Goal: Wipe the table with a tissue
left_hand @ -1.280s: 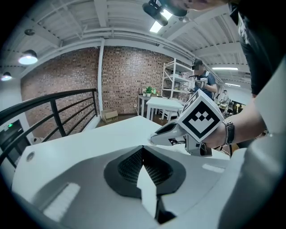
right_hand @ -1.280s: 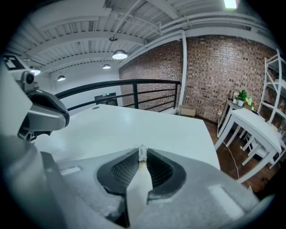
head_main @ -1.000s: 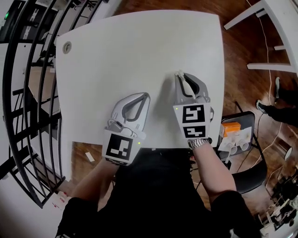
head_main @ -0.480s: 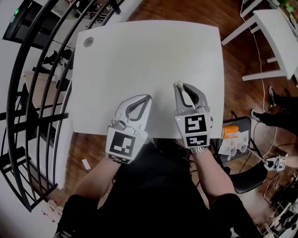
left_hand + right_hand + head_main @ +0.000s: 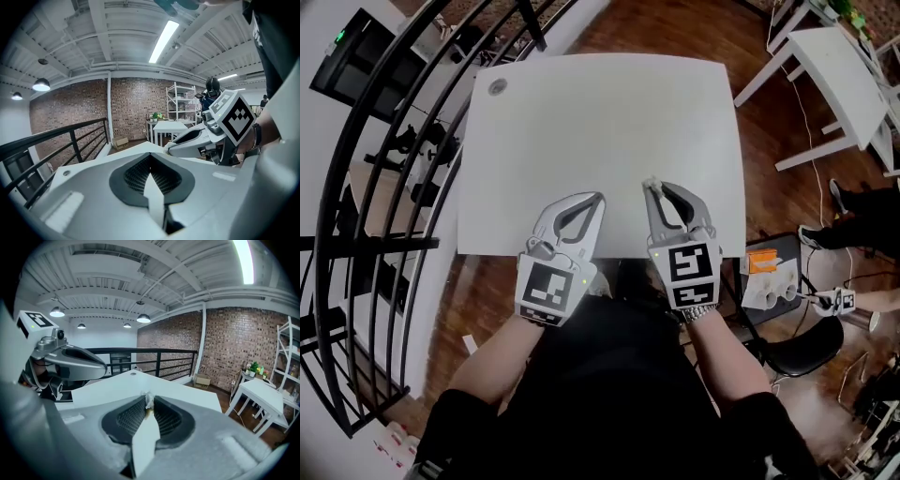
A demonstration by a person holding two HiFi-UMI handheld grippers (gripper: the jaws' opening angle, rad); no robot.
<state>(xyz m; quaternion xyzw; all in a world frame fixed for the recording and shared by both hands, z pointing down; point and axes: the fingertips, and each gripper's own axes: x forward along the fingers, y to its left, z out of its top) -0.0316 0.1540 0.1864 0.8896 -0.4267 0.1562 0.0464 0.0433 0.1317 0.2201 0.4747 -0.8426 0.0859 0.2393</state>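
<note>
Pulled back twd table (image 5: 581,122) edge: right gripper (image 5: 653,191) pinching tissue (image 5: 149,401), left gripper (image 5: 596,199) closed empty.

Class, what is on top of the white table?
Only a round cap near the table's far corner shows. The left gripper and right gripper, shut on tissue, cover its near edge.

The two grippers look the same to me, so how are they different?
The right gripper pinches a small scrap of tissue; the left gripper is shut on nothing. The right gripper's tip lies a little farther over the table than the left gripper's. Both are grey, shut and carry a marker cube.
</note>
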